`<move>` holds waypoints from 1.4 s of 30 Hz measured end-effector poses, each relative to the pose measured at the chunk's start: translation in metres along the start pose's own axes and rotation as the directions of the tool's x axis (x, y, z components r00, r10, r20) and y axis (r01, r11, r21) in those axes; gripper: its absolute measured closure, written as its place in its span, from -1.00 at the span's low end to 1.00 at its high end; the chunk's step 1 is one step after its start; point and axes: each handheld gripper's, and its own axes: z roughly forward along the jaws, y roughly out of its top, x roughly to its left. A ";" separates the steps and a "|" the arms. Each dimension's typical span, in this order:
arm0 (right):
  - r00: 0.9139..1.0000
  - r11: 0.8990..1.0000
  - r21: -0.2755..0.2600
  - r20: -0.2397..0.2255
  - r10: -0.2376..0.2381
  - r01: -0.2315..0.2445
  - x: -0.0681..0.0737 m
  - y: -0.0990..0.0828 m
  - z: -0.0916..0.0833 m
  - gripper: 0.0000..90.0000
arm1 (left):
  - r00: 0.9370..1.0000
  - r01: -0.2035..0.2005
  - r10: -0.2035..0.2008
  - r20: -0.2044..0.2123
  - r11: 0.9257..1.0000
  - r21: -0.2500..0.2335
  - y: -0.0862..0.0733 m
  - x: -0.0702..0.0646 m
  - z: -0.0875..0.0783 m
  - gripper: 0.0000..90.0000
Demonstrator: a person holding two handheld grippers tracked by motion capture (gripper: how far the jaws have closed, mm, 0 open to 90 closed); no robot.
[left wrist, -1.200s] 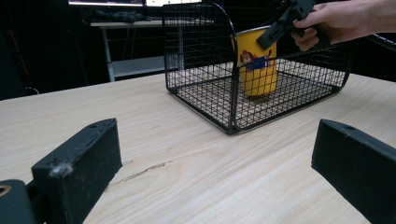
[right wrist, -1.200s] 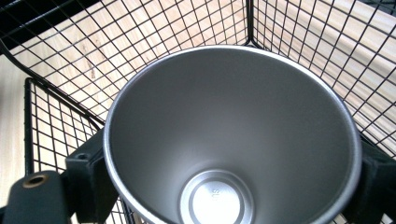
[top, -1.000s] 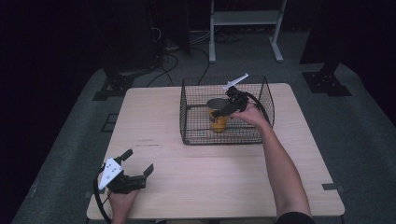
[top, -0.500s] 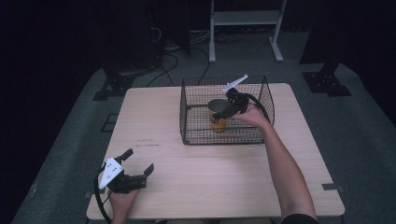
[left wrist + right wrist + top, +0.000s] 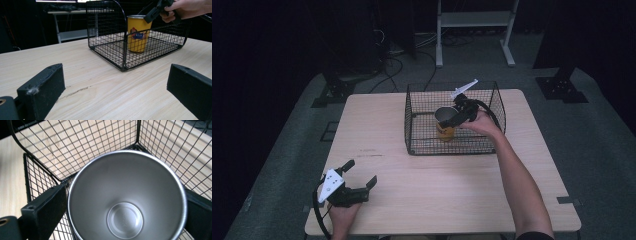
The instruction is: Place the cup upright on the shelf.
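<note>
High view: a pale wood table (image 5: 432,195) in a dark room; the yellow cup (image 5: 445,127) stands in the wire basket (image 5: 422,142), unmoved since earlier. Left gripper (image 5: 117,92) view: fingers spread wide, empty. Right gripper (image 5: 125,202) view: fingers straddle the cup's rim.

Light falls from above onto the table (image 5: 452,190), whose pale wood is evenly bright in the high view, while the floor and the room behind sink into near black. That view is soft and slightly grainy. In the left gripper view the near jaws are blurred and the wire basket (image 5: 107,47) is sharper. In the right gripper view the cup (image 5: 127,197) has a smooth, dull sheen inside, without hard glare, and the jaws beside it look soft.
</note>
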 end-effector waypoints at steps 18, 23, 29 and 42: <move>0.999 0.989 -0.147 0.042 0.028 -0.021 0.009 0.008 -0.044 -0.95 | 1.000 -0.002 0.002 0.002 1.000 0.002 0.000 -0.001 0.000 -0.98; 1.000 0.984 -0.177 0.020 0.013 -0.009 0.018 0.007 -0.057 -0.95 | 1.000 -0.005 0.005 0.001 1.000 0.002 0.000 -0.001 0.000 -0.98; 1.000 0.980 -0.198 0.009 0.001 0.001 0.028 0.002 -0.071 -0.95 | 1.000 -0.007 0.007 -0.001 1.000 0.003 0.000 -0.001 0.000 -0.98; 1.000 0.978 -0.209 -0.017 -0.003 -0.001 0.040 -0.017 -0.097 -0.95 | 1.000 -0.011 0.011 -0.002 1.000 0.005 0.000 -0.002 0.001 -0.98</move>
